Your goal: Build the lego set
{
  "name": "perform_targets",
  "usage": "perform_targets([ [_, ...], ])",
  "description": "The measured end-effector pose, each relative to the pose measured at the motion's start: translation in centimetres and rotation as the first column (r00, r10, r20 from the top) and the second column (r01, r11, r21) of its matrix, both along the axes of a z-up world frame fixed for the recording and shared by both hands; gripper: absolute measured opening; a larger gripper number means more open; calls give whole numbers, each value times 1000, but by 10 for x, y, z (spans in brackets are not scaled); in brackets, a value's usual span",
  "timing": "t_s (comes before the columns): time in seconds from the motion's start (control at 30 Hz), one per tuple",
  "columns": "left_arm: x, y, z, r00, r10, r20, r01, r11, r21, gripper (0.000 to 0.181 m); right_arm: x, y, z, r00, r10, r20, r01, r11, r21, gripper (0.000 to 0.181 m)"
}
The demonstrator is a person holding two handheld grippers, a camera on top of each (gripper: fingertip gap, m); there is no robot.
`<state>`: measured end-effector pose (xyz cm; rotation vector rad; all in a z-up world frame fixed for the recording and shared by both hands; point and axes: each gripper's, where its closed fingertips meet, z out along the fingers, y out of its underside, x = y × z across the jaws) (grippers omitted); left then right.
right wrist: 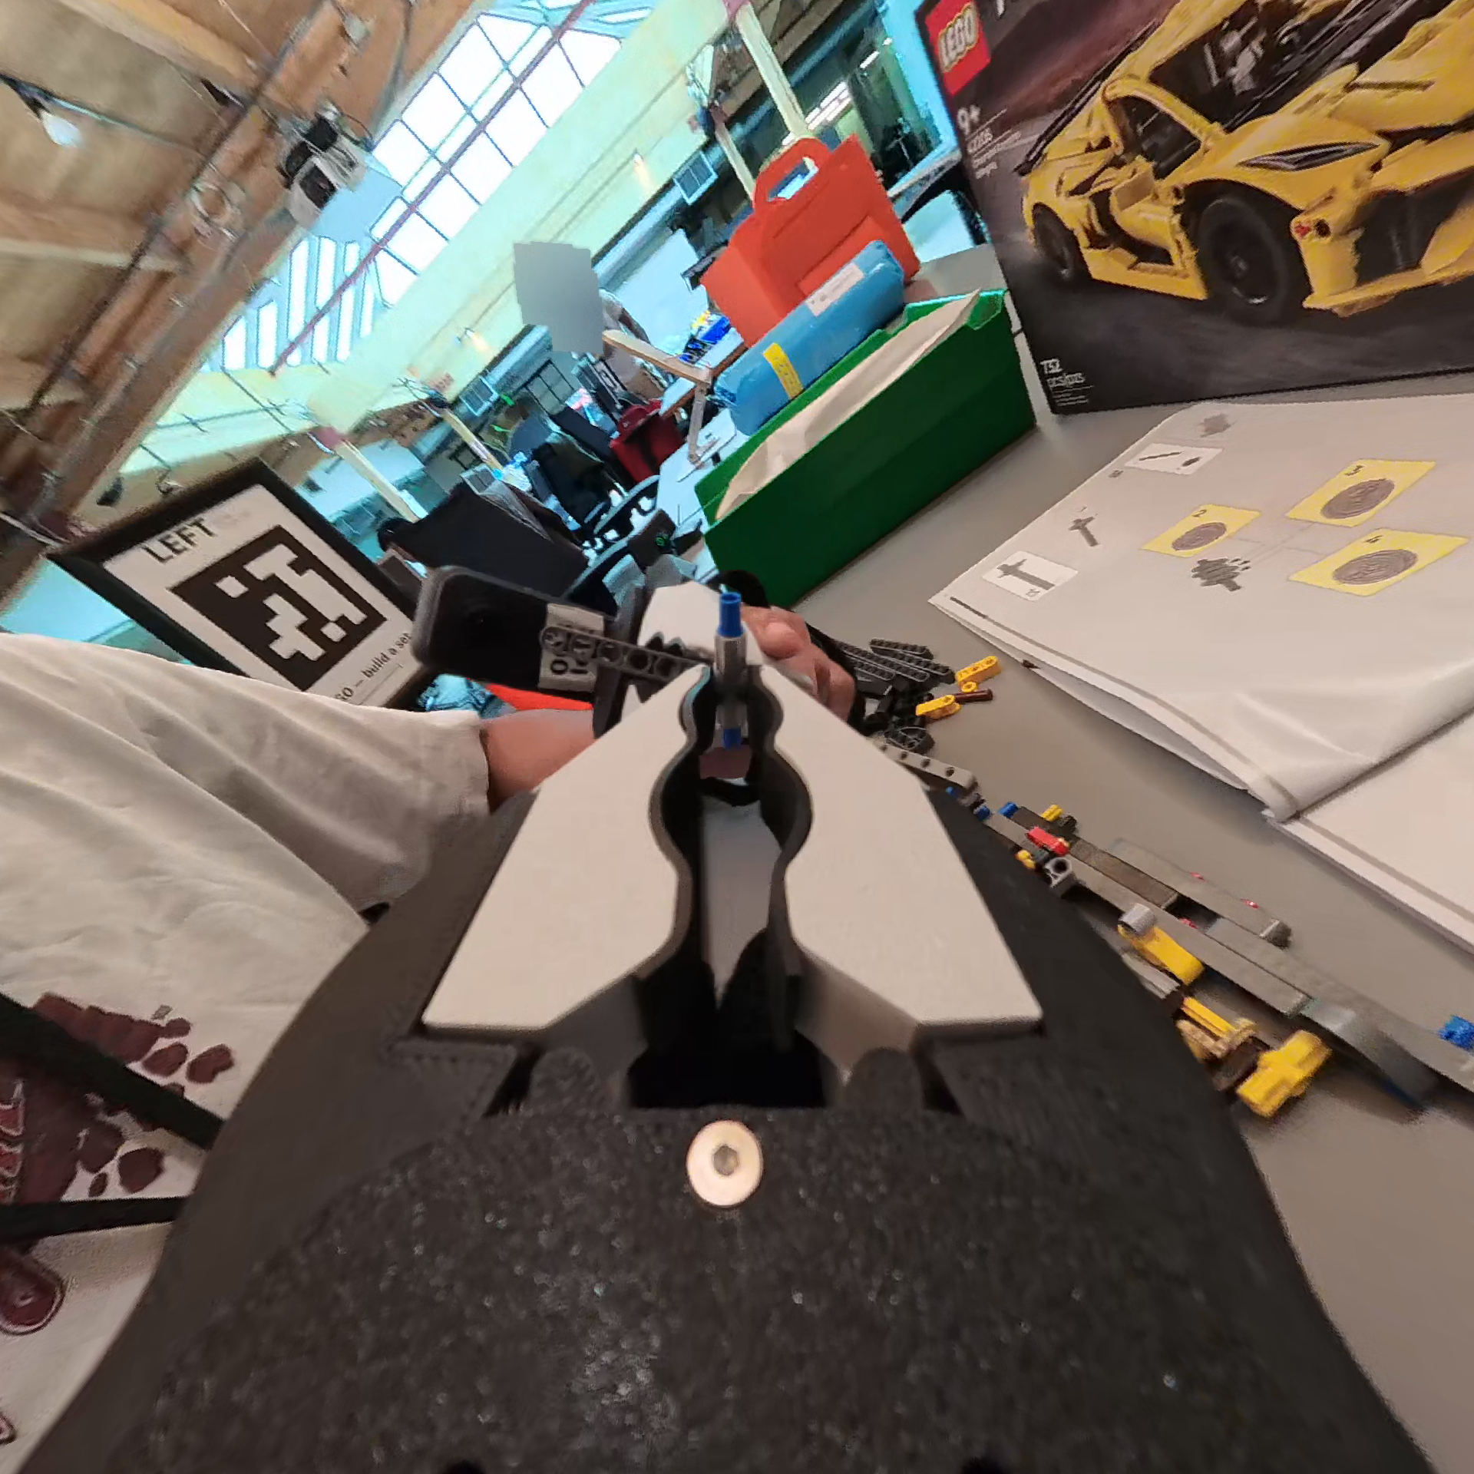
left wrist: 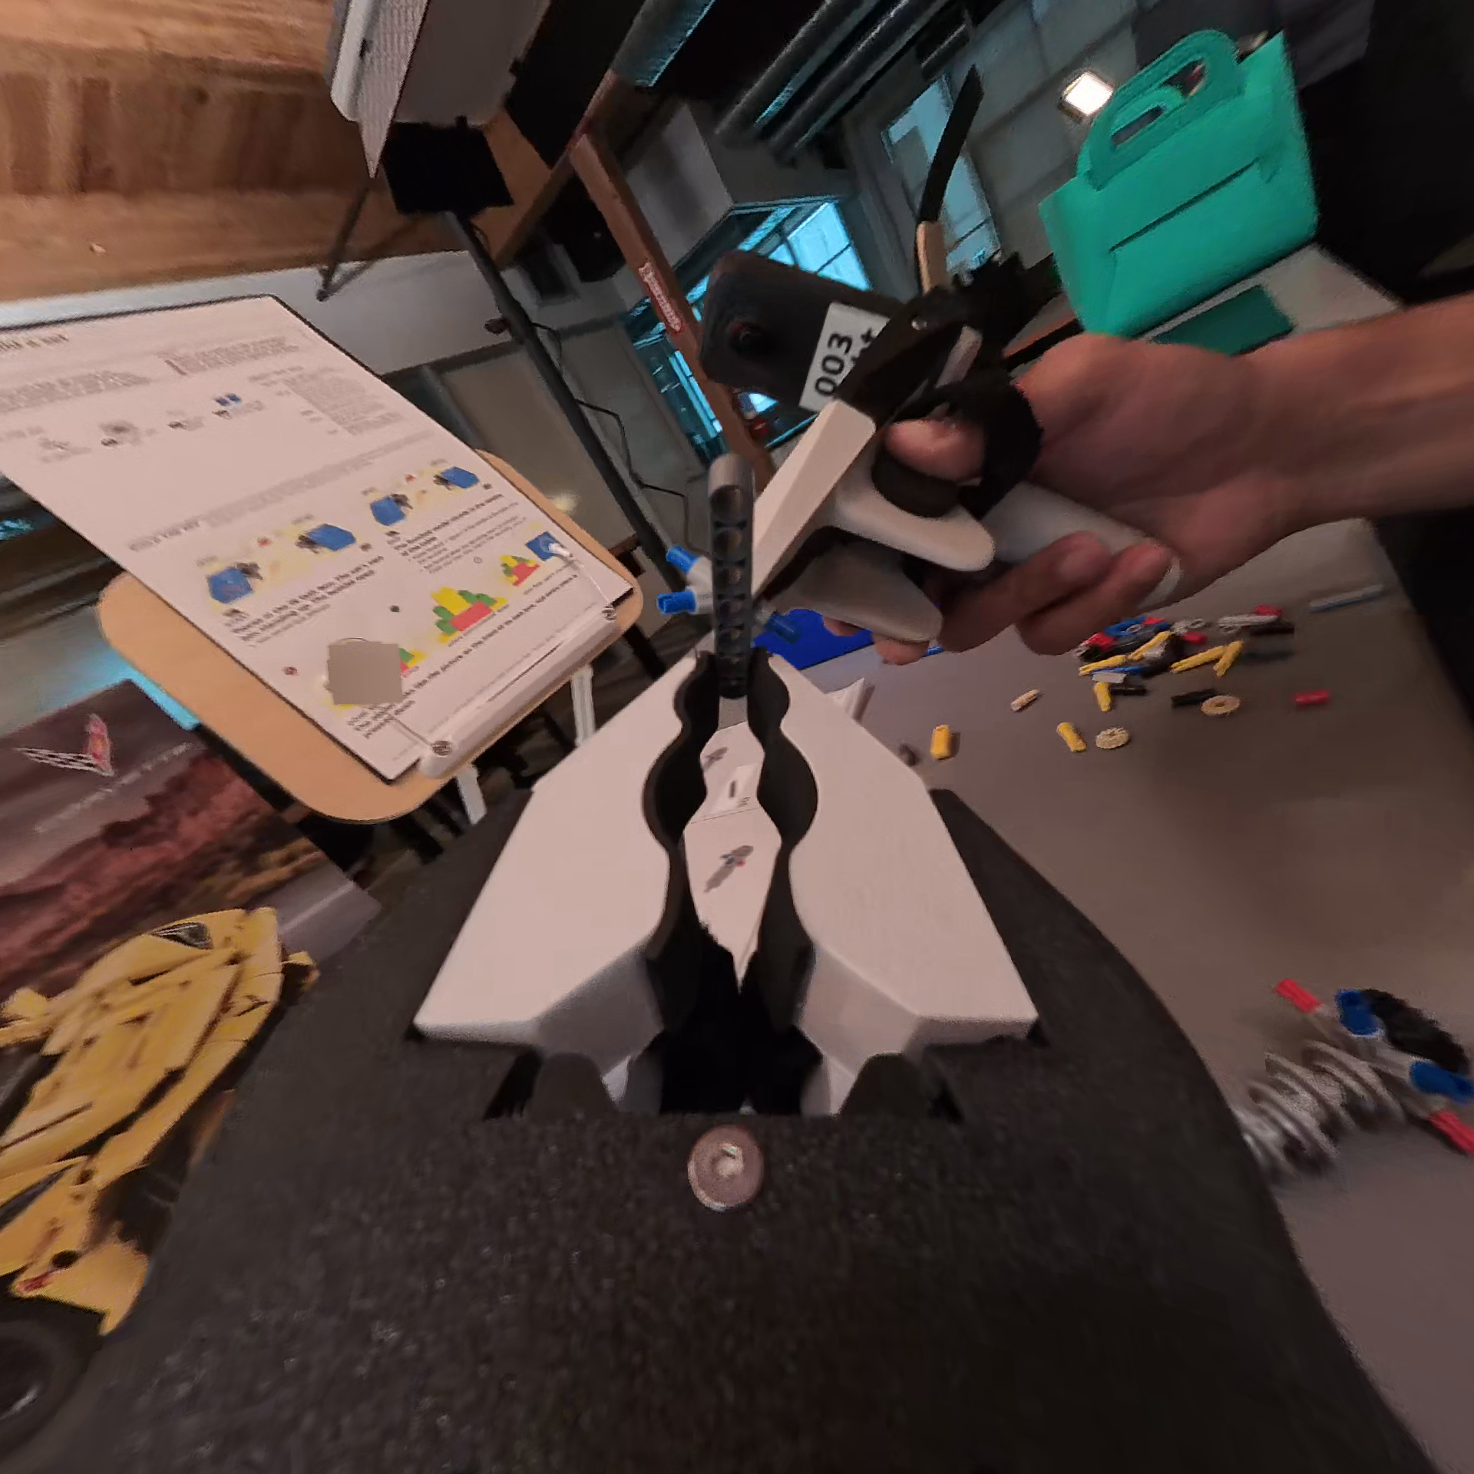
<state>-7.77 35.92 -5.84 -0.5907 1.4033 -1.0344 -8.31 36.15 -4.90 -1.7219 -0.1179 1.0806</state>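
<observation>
My left gripper (left wrist: pixel 730 674) is shut on the lower end of a black holed beam (left wrist: pixel 730 558) and holds it upright above the table. Blue pins (left wrist: pixel 678 602) stick out of the beam's sides. My right gripper (right wrist: pixel 730 698) is shut on a blue and grey pin (right wrist: pixel 727 650) that points forward. In the left wrist view the right gripper (left wrist: pixel 770 610), held by a hand (left wrist: pixel 1117 494), has its tips against the beam's right side. In the right wrist view the beam (right wrist: pixel 630 658) lies sideways just left of the pin, with the left gripper (right wrist: pixel 510 630) behind it.
Loose yellow, black, red and blue pieces (left wrist: pixel 1156 654) and grey springs (left wrist: pixel 1324 1093) lie on the grey table. An instruction sheet on a stand (left wrist: pixel 319 510), the set's box (right wrist: pixel 1236 199), an open booklet (right wrist: pixel 1276 638), a green box (right wrist: pixel 861 470), black beams (right wrist: pixel 901 670) and a long partial assembly (right wrist: pixel 1196 933) surround the work. The long partial assembly (right wrist: pixel 1196 933) is about equally far from each gripper, around 15 cm.
</observation>
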Motion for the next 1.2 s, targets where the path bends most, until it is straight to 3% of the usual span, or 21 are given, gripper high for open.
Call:
perform_targets([
  [0.17, 5, 0, -8, 999, 32, -25, -31, 998, 59, 6, -3, -1, -3, 999, 29, -46, -30, 999, -38, 6],
  [0.43, 7, -3, -13, 999, 30, -44, -26, 996, 88, 6, -1, -1, -7, 1000, 6, 25, -4, 999, -48, 6],
  [0.57, 8, 1, -12, 998, 43, -41, -39, 996, 77, 6, 6, 1, -6, 998, -36, 47, 37, 999, -29, 5],
  [1.1, 6, 2, -14, 997, 39, -63, -34, 996, 78, 6, -4, -1, -12, 999, 16, 48, -13, 998, -63, 6],
  [1.2, 8, 4, -18, 994, 53, -91, -45, 995, 86, 6, -2, 1, -16, 992, -24, 126, 31, 998, -54, 6],
])
